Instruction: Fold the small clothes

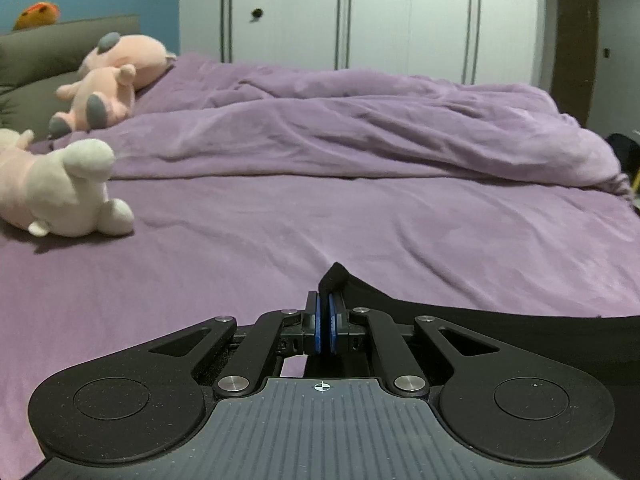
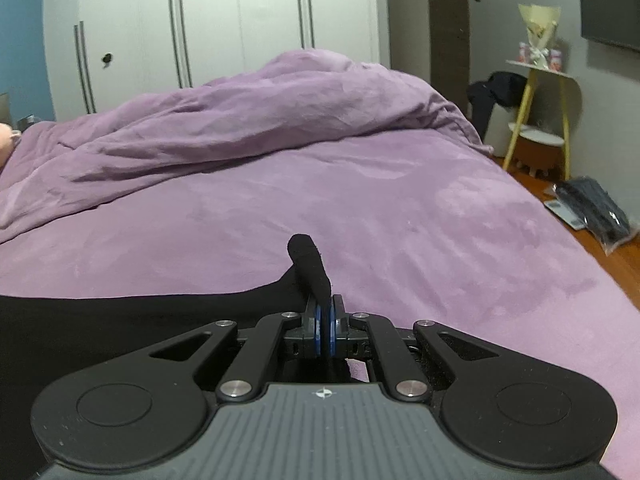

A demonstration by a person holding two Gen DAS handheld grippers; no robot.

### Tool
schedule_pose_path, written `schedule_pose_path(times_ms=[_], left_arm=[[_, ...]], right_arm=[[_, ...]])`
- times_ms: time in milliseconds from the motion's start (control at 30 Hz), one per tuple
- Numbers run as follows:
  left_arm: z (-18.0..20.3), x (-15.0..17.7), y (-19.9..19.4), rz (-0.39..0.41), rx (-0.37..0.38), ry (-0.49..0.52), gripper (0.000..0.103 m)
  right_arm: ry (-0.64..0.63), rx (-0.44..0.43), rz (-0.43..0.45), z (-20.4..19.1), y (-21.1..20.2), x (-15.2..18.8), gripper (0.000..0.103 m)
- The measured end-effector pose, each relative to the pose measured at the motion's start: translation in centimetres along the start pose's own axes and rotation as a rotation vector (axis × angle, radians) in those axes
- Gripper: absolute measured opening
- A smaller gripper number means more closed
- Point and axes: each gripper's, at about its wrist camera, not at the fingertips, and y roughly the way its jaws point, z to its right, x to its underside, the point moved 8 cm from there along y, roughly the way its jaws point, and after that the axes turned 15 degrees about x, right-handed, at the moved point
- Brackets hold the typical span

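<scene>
On the near side of the purple bed [image 1: 360, 216], right at its front edge, a black cloth [image 1: 480, 320] is held up by two tools at once. The left gripper [image 1: 323, 322] has its blue pads squeezed tight on one corner of the cloth, and a little black tip sticks up above the pads. The right gripper [image 2: 325, 328] is squeezed tight on another corner, and a rolled black bit pokes up past its pads too.

Between the two corners the black cloth [image 2: 140, 312] stretches out in a wide band, low over the bed. I think it is held this way so the cloth pulls flat and has no bumps before it gets folded. Holding two corners keeps the edge straight, so one side can be laid neatly on the other.

How much of the cloth touches the bed I cannot tell, because the tools hide the part below them.

Farther back on the bed lies a big bunched blanket [image 1: 380, 132]. Near the head of the bed, on the left, sit a white plush toy [image 1: 68, 192] and a pink plush toy [image 1: 108, 84]. They are well apart from the cloth, so the middle of the bed gives room to lay it down. The fold looks like it is only starting.
</scene>
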Motion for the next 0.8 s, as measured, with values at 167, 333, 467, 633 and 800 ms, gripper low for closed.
schedule_pose_path(times_ms=[167,333,467,633,800], left_arm=[[0.2,2.2,1.7,-0.07,-0.066,0.005,0.014],[1.2,3.2,0.3,-0.046,-0.073,0.009,0.038],[4.3,3.5,-0.1,-0.034,0.027,-0.033,0.043],[8.6,5.4,1.7,-0.075,0.114,-0.022,0.05],[9.6,7.3,4.6,-0.111,0.079,0.021,0.055]], right_arm=[[0.027,0.023,-0.026,0.4,1.3,0.7,0.006],[0.139,-0.009,0.02,0.4,-0.9,0.4,0.031],[0.193,-0.293,-0.049,-5.3,-3.7,2.5,0.036],[0.271,-0.573,-0.207,-12.2,-3.6,6.4,0.043],[0.164,-0.521,-0.146,-12.8,-1.2,7.4,0.031]])
